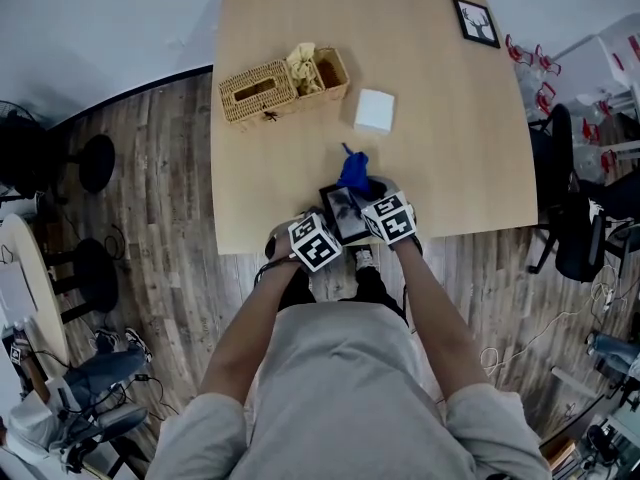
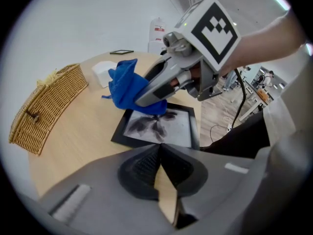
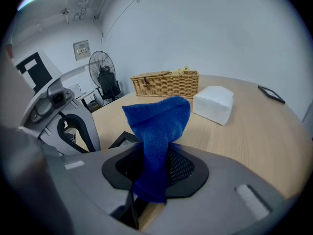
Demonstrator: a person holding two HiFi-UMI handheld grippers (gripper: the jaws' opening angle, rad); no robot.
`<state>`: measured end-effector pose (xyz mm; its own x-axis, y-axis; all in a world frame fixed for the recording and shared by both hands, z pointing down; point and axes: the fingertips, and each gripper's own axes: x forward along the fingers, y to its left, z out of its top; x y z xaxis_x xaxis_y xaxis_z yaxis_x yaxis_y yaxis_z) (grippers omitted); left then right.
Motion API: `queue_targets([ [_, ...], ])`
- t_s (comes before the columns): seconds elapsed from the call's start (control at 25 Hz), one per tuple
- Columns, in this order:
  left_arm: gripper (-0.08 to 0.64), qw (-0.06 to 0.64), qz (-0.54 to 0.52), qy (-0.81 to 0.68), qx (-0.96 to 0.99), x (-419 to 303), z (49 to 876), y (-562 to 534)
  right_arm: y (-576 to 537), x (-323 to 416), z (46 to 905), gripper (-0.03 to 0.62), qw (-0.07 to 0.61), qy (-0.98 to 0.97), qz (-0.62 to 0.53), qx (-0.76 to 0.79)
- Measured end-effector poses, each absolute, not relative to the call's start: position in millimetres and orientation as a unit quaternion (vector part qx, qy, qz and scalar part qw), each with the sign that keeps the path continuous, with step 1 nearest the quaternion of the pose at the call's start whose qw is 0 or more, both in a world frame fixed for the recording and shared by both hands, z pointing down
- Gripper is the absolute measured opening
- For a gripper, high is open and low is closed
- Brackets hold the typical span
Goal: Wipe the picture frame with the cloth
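Blue cloth clamped between fingers of right gripper touches picture frame; left gripper fingers together.

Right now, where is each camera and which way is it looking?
Head view: on the person's head, looking down at the table; arms and shirt show.
Left gripper view: rides the left gripper, facing the picture frame; its shut jaws and the right gripper show.
Right gripper view: rides the right gripper, facing the wicker basket; its jaws grip the blue cloth.
Shared: both gripper views show cloth and basket.
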<state>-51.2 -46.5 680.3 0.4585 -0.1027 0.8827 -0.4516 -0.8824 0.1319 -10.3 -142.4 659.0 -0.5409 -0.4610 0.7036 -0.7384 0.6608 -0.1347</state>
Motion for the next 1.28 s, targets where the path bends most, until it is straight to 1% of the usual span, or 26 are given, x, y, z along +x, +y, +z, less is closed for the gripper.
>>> queue_targets([
  [0.6,0.054,0.177,0.498,-0.17,0.832,-53.6,682.2,-47.2,-118.6,4.1,660.4,0.112,0.318,-0.848,0.234,0.354],
  [1.28,0.053,0.177,0.503,-0.166,0.829,-52.8,682.3,-44.2,-80.2,24.6,663.9,0.112,0.335,-0.837,0.244,0.357],
])
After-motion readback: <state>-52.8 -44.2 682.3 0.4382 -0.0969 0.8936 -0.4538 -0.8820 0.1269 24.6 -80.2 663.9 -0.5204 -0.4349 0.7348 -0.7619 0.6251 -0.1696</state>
